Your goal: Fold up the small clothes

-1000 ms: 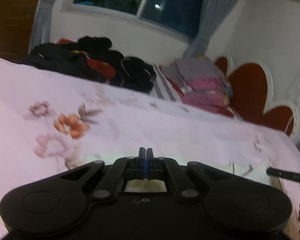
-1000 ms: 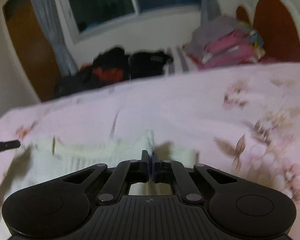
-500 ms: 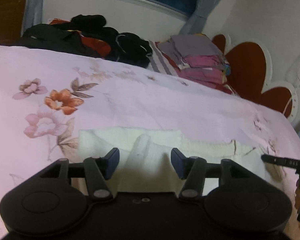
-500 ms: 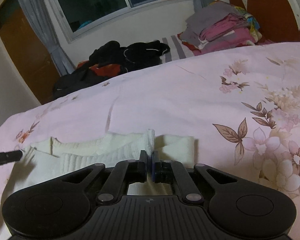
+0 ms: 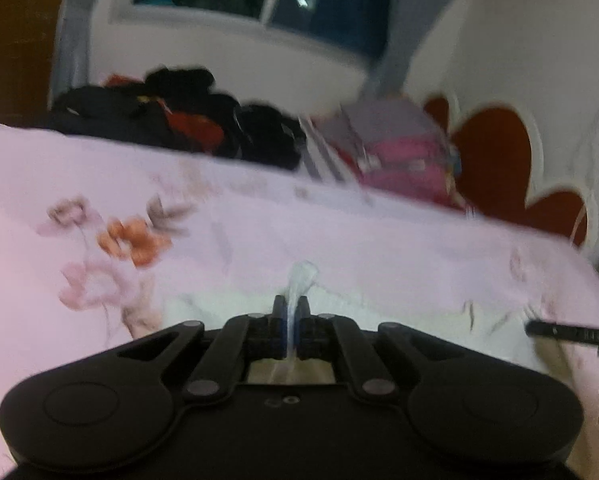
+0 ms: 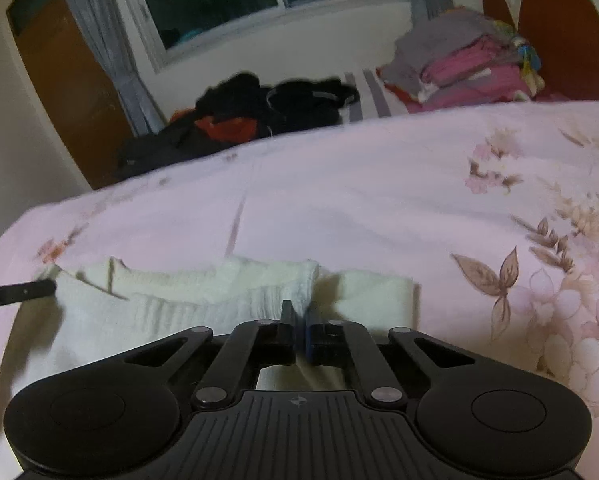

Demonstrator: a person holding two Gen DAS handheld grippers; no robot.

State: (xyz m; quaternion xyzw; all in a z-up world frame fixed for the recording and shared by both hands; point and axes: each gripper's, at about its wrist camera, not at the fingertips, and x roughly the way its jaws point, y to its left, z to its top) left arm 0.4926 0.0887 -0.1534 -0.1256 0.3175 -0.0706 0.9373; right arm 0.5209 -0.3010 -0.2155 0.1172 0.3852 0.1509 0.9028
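Left tongs (image 5: 291, 316), spread apart half a second ago, are now clamped on a raised pinch of the cream garment (image 6: 187, 304) lying on the floral bed (image 6: 379, 208). Right tongs (image 6: 298, 330) stay pinched on its other edge, so both corners seem ready to lift for a fold.

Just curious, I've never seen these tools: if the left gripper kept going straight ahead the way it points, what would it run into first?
Probably the pink floral bedsheet, just beyond the cream knitted garment that the left gripper pinches. The dark clothes pile lies farther back; blur makes depth uncertain.
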